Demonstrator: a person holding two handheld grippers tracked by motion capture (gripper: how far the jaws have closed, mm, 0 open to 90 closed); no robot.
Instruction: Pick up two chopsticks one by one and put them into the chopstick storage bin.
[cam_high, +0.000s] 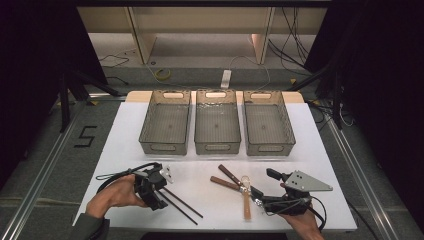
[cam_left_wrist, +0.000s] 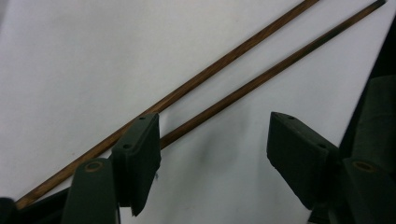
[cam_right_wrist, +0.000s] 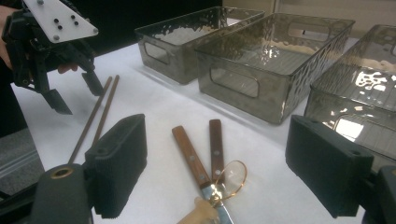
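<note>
At the lower left of the high view, the left tongs (cam_high: 159, 186) are held parted over two dark chopsticks (cam_high: 182, 204) on the white worktop (cam_high: 125, 130) — nothing is gripped. Lower right, the right tongs (cam_high: 260, 192) are spread wide — empty — near wooden-handled knives (cam_high: 227, 178). Three grey bins (cam_high: 217, 122) are ranged beyond.

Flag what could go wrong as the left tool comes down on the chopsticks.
The left tool is open with one pad over the nearer of the two chopsticks; it may catch just one. They lie apart, so closing could roll one away. Being thin and flat on the table, they may slip out.
</note>
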